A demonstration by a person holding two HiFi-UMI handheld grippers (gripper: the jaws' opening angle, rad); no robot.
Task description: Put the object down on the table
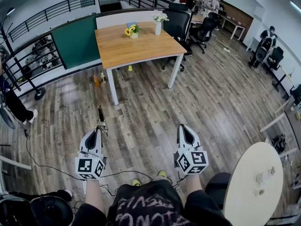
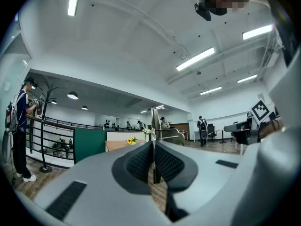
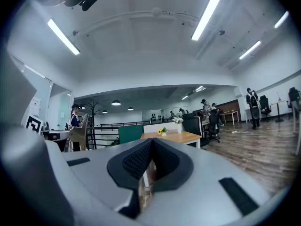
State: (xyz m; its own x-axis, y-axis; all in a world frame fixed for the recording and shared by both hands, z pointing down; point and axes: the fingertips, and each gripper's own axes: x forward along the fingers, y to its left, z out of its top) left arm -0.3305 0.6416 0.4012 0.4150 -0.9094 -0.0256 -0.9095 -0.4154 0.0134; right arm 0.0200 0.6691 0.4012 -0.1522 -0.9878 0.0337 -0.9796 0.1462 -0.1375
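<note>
As the object (image 1: 100,113) is clamped in the left gripper (image 1: 97,130) above the floor, progress: not set down; carry and release are left.
Object look: thin, upright, metal-looking strip between the pads; possibly a blade, too slim to name.
Right gripper (image 1: 185,127): jaws together, empty.
Wooden table (image 1: 141,48): ahead, well apart.
Round white table (image 1: 254,182): near, right.
</note>
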